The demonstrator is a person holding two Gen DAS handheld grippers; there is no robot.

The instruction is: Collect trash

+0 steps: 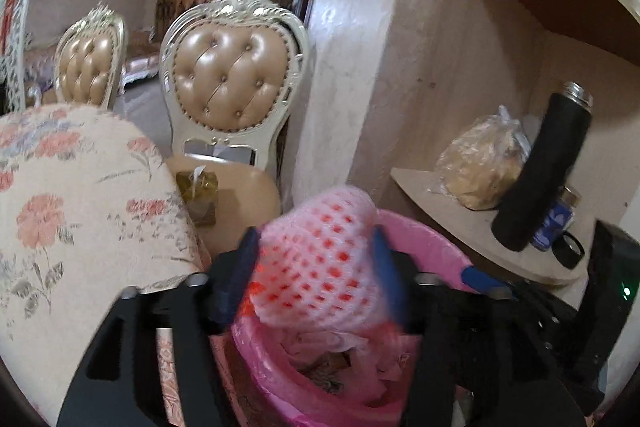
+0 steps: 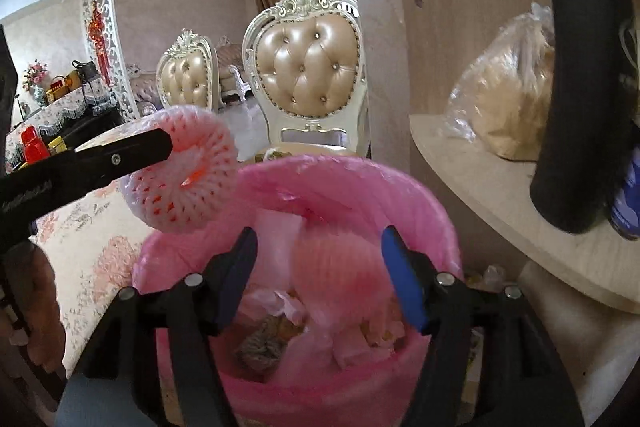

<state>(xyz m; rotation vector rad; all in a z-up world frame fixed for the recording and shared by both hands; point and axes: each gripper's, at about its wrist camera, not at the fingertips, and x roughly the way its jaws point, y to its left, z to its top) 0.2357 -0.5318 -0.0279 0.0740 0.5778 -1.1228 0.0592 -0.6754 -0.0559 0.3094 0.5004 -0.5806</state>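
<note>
Where chairs (image 2: 306, 67) stand, floral tablecloth (image 1: 60, 207).

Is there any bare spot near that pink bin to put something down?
The lower shelf has bare board in front of the plastic bag and black flask. The floral tablecloth left of the bin looks bare too. Over the bin is crowded: both grippers and the foam net.

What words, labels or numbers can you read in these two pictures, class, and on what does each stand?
None can be read.
Left gripper arm: a pale printed line, too blurred to read.
Blue jar on the shelf: white pattern, no legible text.
Red hanging ornament on the white screen: too small to tell.
</note>
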